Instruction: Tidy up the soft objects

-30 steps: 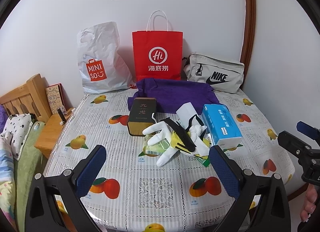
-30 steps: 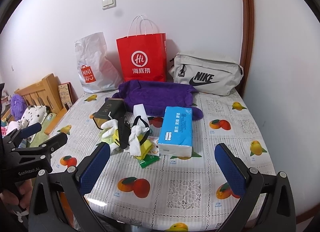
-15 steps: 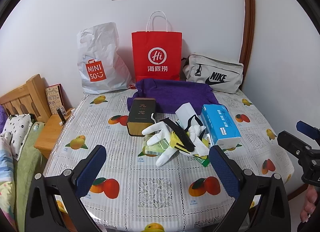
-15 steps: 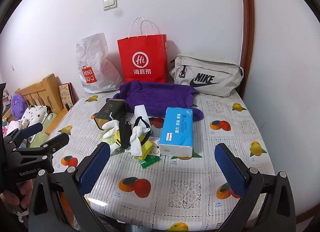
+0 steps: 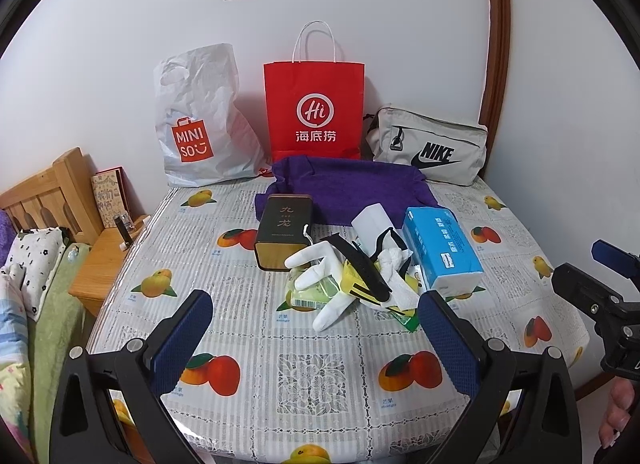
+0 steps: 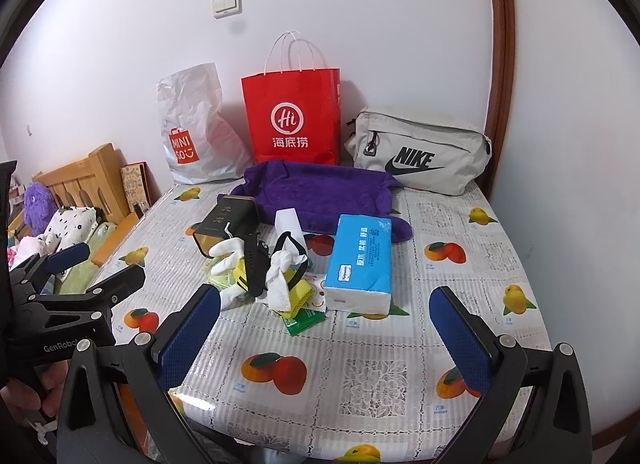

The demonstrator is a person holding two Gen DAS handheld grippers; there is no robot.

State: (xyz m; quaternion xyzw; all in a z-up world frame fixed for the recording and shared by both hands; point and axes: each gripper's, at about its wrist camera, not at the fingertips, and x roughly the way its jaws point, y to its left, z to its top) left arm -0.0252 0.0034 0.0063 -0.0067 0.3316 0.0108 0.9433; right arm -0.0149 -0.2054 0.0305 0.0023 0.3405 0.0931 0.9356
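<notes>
Pile of soft items (image 5: 352, 280) sits dead ahead of our left hand-held gripper (image 5: 316, 318), up-left of the right hand-held gripper (image 6: 326, 320). Both spread wide, empty. White glove (image 5: 320, 272) runs diagonally; left is nearer.

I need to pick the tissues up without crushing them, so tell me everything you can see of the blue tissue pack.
The blue tissue pack is a soft, rectangular plastic-wrapped brick, blue on top with white print and a small white label, white at its near end. It looks sealed and full, lying flat on the fruit-print tablecloth, long axis running away from the cameras. Its far end meets or overlaps the purple cloth; its left side sits beside the heap of gloves and wrappers, seemingly touching it. Neither gripper touches it.
</notes>
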